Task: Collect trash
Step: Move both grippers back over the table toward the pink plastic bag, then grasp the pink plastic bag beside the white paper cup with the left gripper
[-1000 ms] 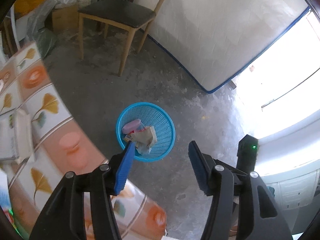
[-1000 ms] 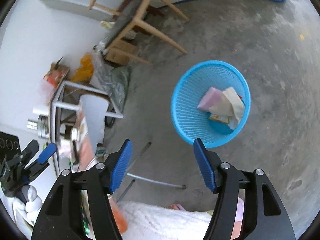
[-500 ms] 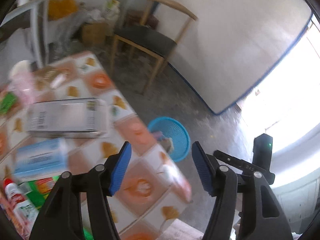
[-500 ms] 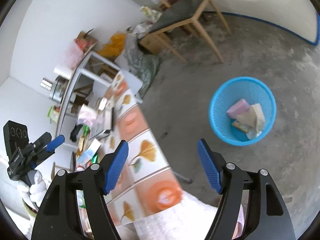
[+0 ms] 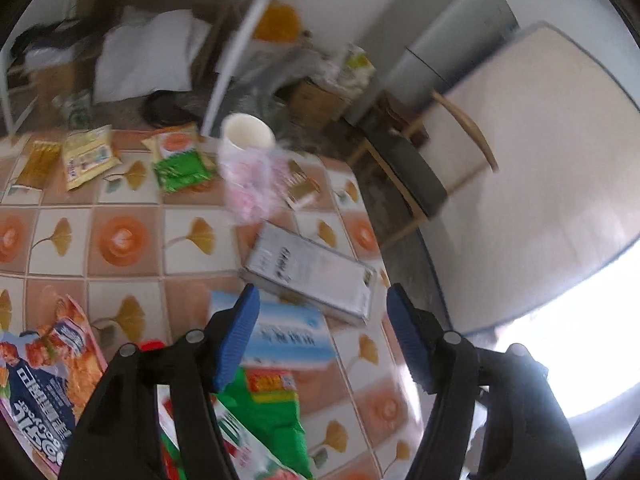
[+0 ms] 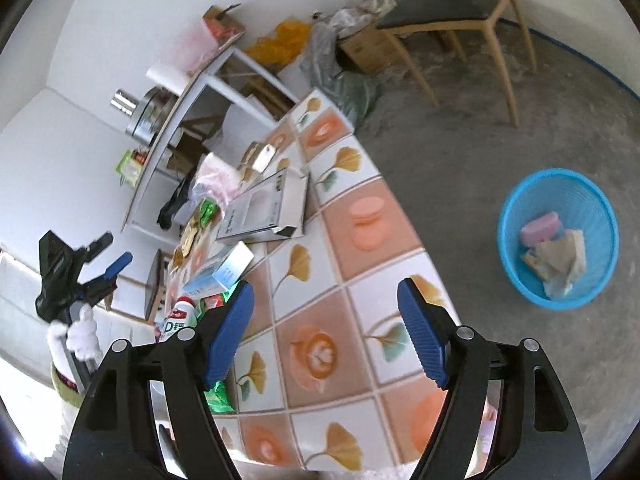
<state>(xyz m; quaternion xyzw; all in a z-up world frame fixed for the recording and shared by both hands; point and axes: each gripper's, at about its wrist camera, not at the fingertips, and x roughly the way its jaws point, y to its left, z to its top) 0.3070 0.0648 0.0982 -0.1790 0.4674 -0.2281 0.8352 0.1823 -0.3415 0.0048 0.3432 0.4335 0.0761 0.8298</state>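
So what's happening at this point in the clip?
A person with a gripper in each hand is clearing trash off a tiled table. Both the left gripper and the right gripper are empty, jaws opening, held above the table. Wrappers, a grey box, a light blue box and a paper cup lie on it. The blue basket on the floor already holds some trash.

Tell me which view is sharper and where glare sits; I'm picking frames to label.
Right wrist view is sharper: the blue basket and table tiles read cleanly. Left wrist view is motion-smeared, the paper cup and grey box soft, with blown-out window glare at lower right.
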